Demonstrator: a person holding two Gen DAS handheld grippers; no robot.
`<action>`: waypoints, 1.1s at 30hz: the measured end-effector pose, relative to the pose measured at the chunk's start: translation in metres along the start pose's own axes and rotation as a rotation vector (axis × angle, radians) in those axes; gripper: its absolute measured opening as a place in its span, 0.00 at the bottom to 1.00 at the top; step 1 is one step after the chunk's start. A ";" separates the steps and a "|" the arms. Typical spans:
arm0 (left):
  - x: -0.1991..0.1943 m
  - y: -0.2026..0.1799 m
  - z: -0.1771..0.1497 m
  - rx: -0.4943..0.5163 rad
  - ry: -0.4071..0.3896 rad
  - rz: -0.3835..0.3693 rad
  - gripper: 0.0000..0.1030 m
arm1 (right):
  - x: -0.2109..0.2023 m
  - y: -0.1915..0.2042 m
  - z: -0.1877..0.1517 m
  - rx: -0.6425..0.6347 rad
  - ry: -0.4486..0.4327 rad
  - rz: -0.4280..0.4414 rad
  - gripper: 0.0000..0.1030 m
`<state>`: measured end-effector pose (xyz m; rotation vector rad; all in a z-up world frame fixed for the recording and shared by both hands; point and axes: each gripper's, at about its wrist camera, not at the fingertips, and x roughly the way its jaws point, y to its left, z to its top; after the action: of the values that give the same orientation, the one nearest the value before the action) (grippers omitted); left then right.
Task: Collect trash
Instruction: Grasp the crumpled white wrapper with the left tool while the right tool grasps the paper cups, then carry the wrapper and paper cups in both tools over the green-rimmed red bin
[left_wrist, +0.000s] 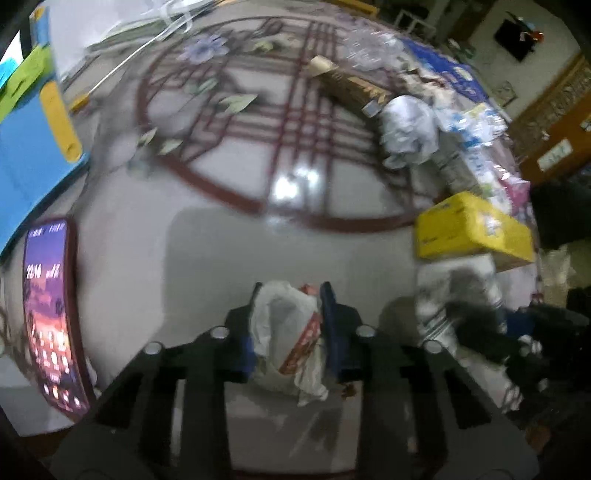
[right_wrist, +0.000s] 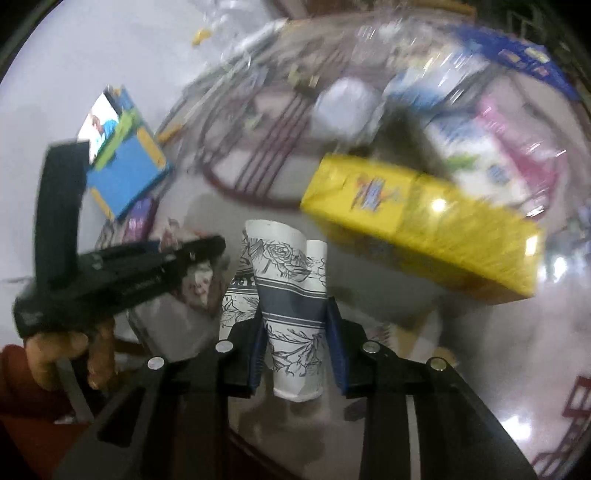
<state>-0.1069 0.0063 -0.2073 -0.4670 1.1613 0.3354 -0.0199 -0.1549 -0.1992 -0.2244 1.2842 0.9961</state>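
Two claws grip trash: left claw (left_wrist: 291, 325) pinches wrapper (left_wrist: 288, 332), right claw (right_wrist: 295, 339) squeezes cup (right_wrist: 291, 302).

Wrapper (left_wrist: 291, 332) between left hand-held gripper (left_wrist: 290, 325) fingers, over tabletop (left_wrist: 192, 258). Phone (left_wrist: 51, 310) at far left on tabletop, book (left_wrist: 29, 147) behind it. Cup (right_wrist: 291, 306) between right hand-held gripper (right_wrist: 295, 343) fingers. Box (right_wrist: 417, 221) behind cup, to right; packets (right_wrist: 472, 147) behind box.
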 end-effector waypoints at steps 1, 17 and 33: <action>-0.004 -0.002 0.002 0.005 -0.016 -0.006 0.27 | -0.013 -0.002 0.003 0.011 -0.040 -0.005 0.28; -0.061 -0.081 0.082 0.093 -0.284 -0.211 0.27 | -0.131 -0.042 0.021 0.164 -0.395 -0.120 0.29; -0.074 -0.173 0.107 0.207 -0.315 -0.297 0.27 | -0.188 -0.081 0.001 0.278 -0.535 -0.188 0.29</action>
<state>0.0351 -0.0875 -0.0735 -0.3823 0.7956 0.0265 0.0487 -0.2943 -0.0655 0.1308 0.8762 0.6460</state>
